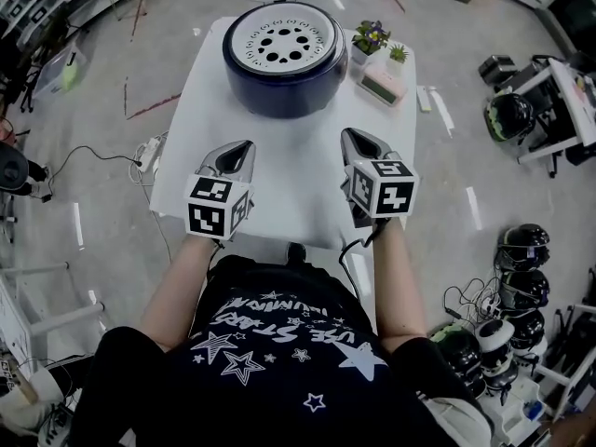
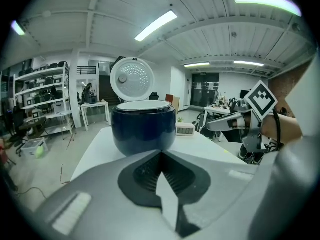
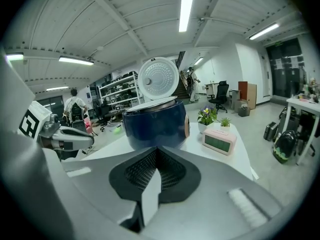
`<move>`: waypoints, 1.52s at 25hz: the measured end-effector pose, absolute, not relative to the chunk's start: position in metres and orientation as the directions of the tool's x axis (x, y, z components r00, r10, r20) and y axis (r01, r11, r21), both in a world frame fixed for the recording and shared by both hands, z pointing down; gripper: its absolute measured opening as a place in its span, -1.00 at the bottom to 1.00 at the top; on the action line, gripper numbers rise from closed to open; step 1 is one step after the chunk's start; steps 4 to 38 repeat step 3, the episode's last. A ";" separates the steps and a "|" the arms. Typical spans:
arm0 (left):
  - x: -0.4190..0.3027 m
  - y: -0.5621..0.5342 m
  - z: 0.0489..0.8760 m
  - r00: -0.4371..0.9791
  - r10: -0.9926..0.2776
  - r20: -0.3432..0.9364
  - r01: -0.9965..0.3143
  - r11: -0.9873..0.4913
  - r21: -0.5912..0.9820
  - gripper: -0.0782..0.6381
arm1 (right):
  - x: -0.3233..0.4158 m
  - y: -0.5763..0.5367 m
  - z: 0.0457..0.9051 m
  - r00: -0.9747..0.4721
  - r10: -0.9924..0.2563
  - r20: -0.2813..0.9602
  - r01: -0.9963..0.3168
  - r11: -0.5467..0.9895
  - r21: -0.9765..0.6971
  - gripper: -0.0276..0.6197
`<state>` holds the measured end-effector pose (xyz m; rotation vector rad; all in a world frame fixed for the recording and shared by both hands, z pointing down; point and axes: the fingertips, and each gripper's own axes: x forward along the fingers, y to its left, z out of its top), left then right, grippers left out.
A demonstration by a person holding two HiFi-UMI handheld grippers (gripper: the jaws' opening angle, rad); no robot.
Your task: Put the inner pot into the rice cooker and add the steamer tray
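Rice cooker sits at the far end of the surface, lid up, steamer tray in its top. Your left tongs and right tongs hover short of it, both closed, empty.

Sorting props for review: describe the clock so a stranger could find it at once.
On the white table, look just right of the dark blue rice cooker. Three small things cluster there; the clock is the low pink box with a greenish display, in front of the two potted plants.
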<state>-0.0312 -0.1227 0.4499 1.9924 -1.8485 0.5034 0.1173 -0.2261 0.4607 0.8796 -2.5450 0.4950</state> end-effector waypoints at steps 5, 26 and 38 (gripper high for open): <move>-0.032 -0.118 0.458 0.067 -0.854 0.516 -0.998 -0.060 0.031 -0.78 | 0.115 -0.222 0.465 -0.720 -0.502 0.479 -0.646 0.736 -0.201 -0.83; -0.032 -0.118 0.458 0.067 -0.854 0.516 -0.998 -0.060 0.031 -0.78 | 0.115 -0.222 0.465 -0.720 -0.502 0.479 -0.646 0.736 -0.201 -0.83; -0.032 -0.118 0.458 0.067 -0.854 0.516 -0.998 -0.060 0.031 -0.78 | 0.115 -0.222 0.465 -0.720 -0.502 0.479 -0.646 0.736 -0.201 -0.83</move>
